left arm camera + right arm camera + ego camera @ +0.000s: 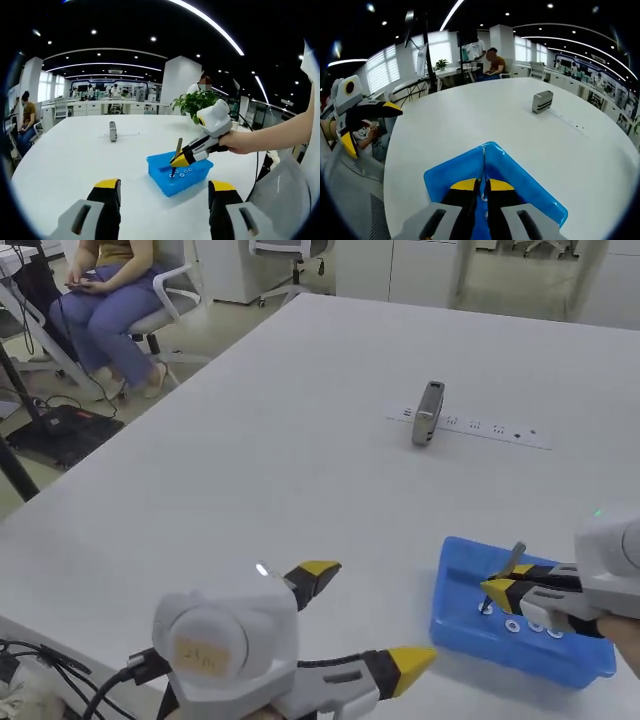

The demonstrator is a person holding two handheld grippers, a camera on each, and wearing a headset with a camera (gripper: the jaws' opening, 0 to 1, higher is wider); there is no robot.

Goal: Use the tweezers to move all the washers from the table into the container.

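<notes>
A shallow blue container (455,580) (165,186) (520,182) sits near the table's front right. Several small white washers (535,628) (185,171) lie on its floor. My right gripper (497,590) (178,161) (481,185) hangs over the container, shut on slim metal tweezers (513,561) (178,147) (483,162). The tweezers' tips reach down to the container floor in the left gripper view. My left gripper (365,615) (164,192) stands open above the bare table, left of the container, with nothing between its yellow-tipped fingers.
A white power strip (470,426) lies farther back on the white table (250,460), with a grey adapter (428,412) (542,101) (113,131) plugged into it. A person (110,290) sits on a chair beyond the table's far left corner. Cables (40,670) hang at the front left edge.
</notes>
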